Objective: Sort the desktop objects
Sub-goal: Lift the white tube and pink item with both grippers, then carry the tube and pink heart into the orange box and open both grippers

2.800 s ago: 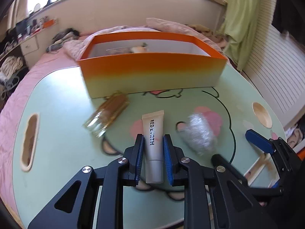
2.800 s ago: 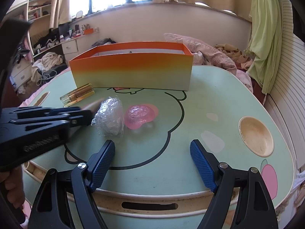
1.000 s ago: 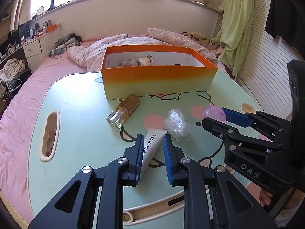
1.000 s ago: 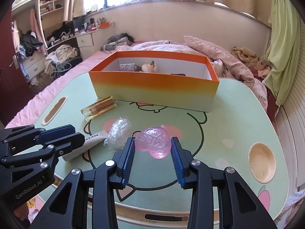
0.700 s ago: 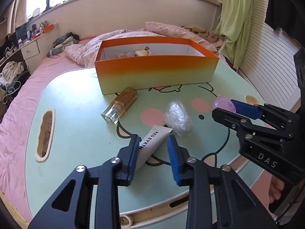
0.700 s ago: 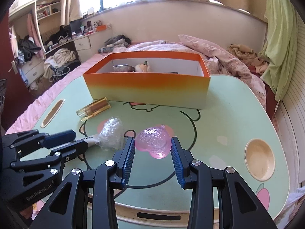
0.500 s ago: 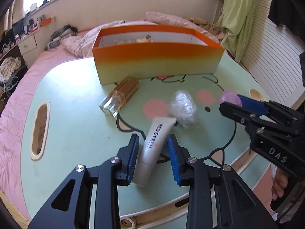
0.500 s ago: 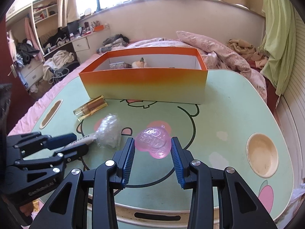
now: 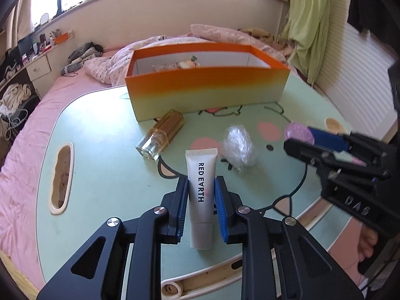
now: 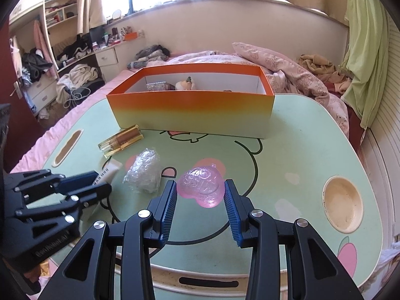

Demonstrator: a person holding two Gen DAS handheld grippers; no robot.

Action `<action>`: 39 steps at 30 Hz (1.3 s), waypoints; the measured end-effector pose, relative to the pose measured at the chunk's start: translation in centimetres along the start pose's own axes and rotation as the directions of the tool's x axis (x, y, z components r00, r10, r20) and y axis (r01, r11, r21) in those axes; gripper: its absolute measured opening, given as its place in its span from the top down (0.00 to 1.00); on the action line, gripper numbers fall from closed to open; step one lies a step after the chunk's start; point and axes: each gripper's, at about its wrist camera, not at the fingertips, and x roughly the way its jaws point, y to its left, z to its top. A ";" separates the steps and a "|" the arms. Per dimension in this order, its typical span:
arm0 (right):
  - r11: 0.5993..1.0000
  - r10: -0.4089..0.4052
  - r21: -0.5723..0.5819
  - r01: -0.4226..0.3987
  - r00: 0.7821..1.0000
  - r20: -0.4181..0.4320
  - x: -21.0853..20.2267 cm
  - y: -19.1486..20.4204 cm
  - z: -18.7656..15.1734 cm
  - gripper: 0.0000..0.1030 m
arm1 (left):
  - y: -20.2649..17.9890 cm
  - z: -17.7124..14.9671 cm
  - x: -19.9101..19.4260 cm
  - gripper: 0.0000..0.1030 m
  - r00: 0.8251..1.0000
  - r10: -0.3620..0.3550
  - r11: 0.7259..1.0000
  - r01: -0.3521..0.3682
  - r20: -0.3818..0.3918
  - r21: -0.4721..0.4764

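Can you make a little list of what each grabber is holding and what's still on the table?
left gripper: shut on the white tube
right gripper: shut on the pink heart
still on table: gold bottle, lying down; clear plastic wad
orange box: open top, a few small things inside

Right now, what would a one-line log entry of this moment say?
left gripper: shut on RED EARTH tube | right gripper: shut on pink heart | orange box: open, ahead | bottle, plastic wad: on table
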 end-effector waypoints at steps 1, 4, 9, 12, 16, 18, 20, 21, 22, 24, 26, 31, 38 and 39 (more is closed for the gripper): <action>1.000 0.000 -0.001 0.000 1.000 0.000 0.0 0.1 0.0 0.64 | 0.1 0.1 -0.2 0.78 1.000 -0.006 1.000 0.006 0.004 -0.004; 1.000 -0.001 -0.011 0.001 1.000 0.005 -0.1 0.3 0.3 0.64 | 0.2 0.6 -0.7 0.78 1.000 -0.022 1.000 0.023 0.016 -0.014; 1.000 -0.003 -0.027 0.003 1.000 0.012 -0.2 0.7 0.9 0.64 | 0.3 1.6 -1.1 0.78 0.999 -0.028 0.999 0.029 0.044 -0.017; 0.999 -0.004 -0.040 0.005 1.000 0.017 0.0 0.9 1.5 0.64 | 0.4 2.9 -1.3 0.78 0.997 -0.027 0.999 0.028 0.067 -0.016; 0.999 -0.003 -0.049 0.005 0.999 0.034 0.5 0.8 3.2 0.64 | 0.8 5.4 -1.2 0.78 0.995 -0.024 1.000 0.025 0.101 -0.012; 0.999 -0.003 -0.053 0.005 0.999 0.042 0.7 0.8 4.1 0.64 | 1.1 6.8 -1.0 0.78 0.993 -0.024 1.000 0.026 0.117 -0.016; 0.998 -0.003 -0.057 0.006 0.999 0.053 1.0 0.7 5.0 0.64 | 1.4 8.2 -0.6 0.79 0.992 -0.022 0.999 0.025 0.128 -0.022; 0.998 -0.003 -0.058 0.007 0.998 0.063 1.1 0.7 5.6 0.64 | 1.6 8.8 -0.4 0.79 0.991 -0.021 0.999 0.024 0.132 -0.024; 0.998 -0.002 -0.058 0.006 0.997 0.074 1.2 0.6 6.3 0.64 | 1.7 9.4 -0.2 0.80 0.990 -0.021 0.999 0.025 0.138 -0.026; 0.998 0.000 -0.058 0.005 0.996 0.089 1.5 0.4 7.5 0.64 | 1.9 10.5 0.2 0.81 0.989 -0.022 0.999 0.026 0.148 -0.027; 0.998 -0.004 -0.058 0.010 0.995 0.101 1.9 0.1 8.7 0.64 | 2.1 11.5 0.6 0.80 0.988 -0.017 0.999 0.021 0.156 -0.025; 1.000 -0.007 -0.029 0.011 0.993 0.118 2.9 -1.2 10.9 0.64 | 2.7 13.2 1.8 0.81 0.990 -0.017 0.999 0.021 0.137 -0.030; 1.000 0.011 0.026 -0.014 0.993 0.114 2.1 -2.8 9.5 0.64 | 1.8 9.2 2.4 0.55 0.993 -0.093 0.993 0.088 0.077 0.074; 0.999 0.010 0.034 -0.014 0.994 0.112 1.9 -3.0 9.1 0.64 | 1.6 8.8 2.3 0.55 0.992 -0.100 0.992 0.094 0.071 0.079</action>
